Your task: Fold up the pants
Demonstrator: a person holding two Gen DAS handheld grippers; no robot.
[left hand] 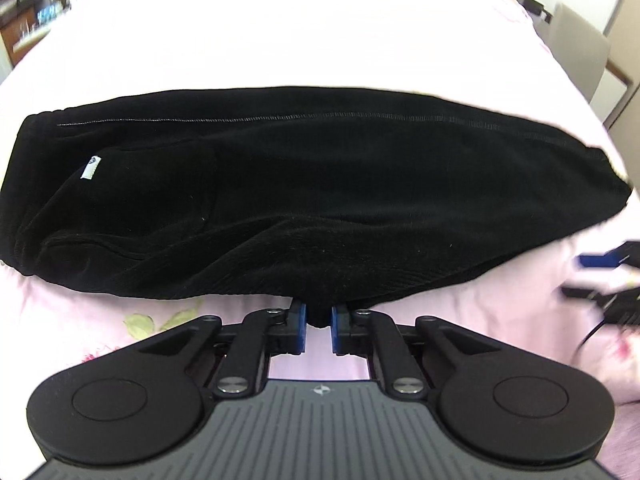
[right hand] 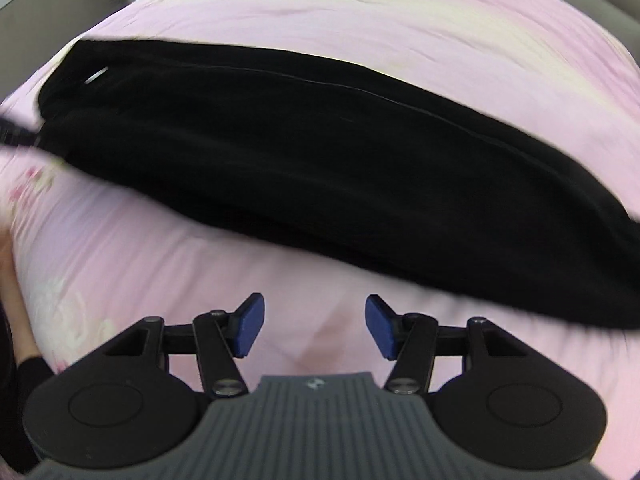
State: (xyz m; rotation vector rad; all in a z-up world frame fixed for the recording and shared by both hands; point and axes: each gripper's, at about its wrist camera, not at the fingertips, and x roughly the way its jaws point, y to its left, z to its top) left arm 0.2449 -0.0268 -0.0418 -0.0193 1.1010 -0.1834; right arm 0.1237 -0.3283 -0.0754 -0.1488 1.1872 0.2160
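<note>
Black pants (left hand: 304,200) lie folded lengthwise across a pink bed, waistband with a small white label (left hand: 90,168) at the left. My left gripper (left hand: 319,322) is shut on the near edge of the pants, a pinch of black fabric between its blue pads. In the right wrist view the pants (right hand: 320,168) stretch from upper left to lower right. My right gripper (right hand: 315,326) is open and empty, a little short of the near edge of the pants, over bare sheet. It shows blurred at the right edge of the left wrist view (left hand: 608,280).
The pink bedsheet (left hand: 320,32) with flower prints (left hand: 152,320) covers the bed. Shelves with clutter (left hand: 32,12) stand beyond the far left corner, a grey chair (left hand: 576,44) at the far right. A person's arm (right hand: 16,280) is at the left edge.
</note>
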